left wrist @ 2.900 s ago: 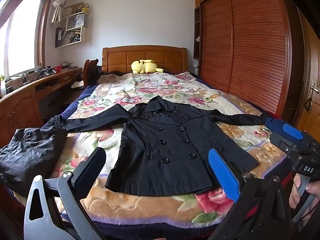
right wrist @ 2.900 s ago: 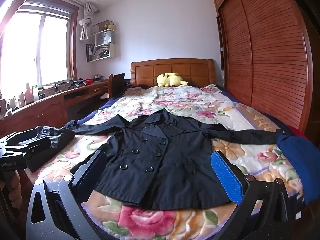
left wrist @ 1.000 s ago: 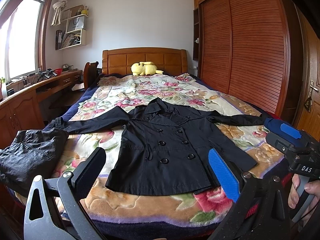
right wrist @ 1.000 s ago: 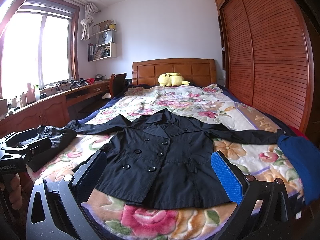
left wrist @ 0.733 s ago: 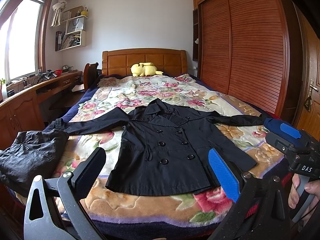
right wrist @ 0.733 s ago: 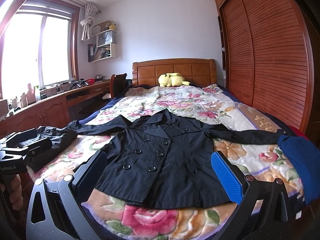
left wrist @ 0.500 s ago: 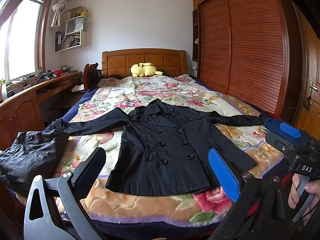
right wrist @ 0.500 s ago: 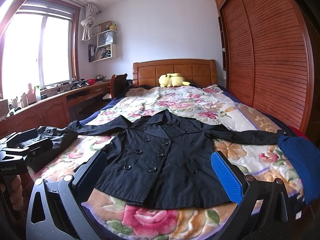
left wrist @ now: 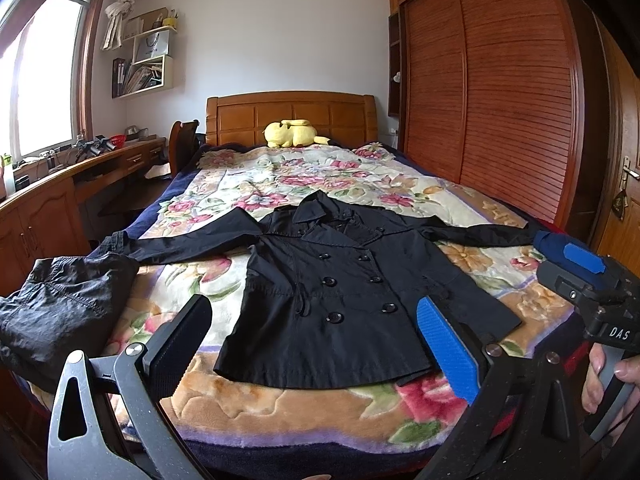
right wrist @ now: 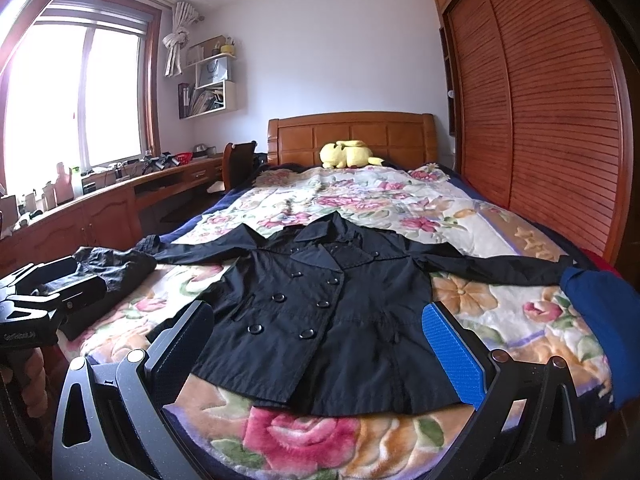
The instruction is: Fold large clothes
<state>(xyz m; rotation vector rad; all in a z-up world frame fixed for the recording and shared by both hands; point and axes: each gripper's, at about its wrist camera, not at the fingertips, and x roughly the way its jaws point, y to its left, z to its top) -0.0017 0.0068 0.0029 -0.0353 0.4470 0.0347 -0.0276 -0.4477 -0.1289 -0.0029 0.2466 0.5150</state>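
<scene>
A black double-breasted coat (left wrist: 344,292) lies flat, front up, on the floral bedspread (left wrist: 280,400), sleeves spread to both sides, hem toward me. It also shows in the right wrist view (right wrist: 320,316). My left gripper (left wrist: 316,344) is open and empty, held above the foot of the bed in front of the hem. My right gripper (right wrist: 320,344) is open and empty, also short of the hem. The right gripper's body shows at the right of the left wrist view (left wrist: 592,296).
A crumpled dark garment (left wrist: 60,304) lies at the bed's left corner. A blue folded item (right wrist: 604,320) lies at the right edge. A yellow plush toy (left wrist: 292,134) sits by the headboard. A wooden desk (right wrist: 100,208) runs along the left, a wardrobe (left wrist: 500,100) along the right.
Both views have shifted very slightly; the coat sits a touch lower and nearer. Both grippers stay open and empty.
</scene>
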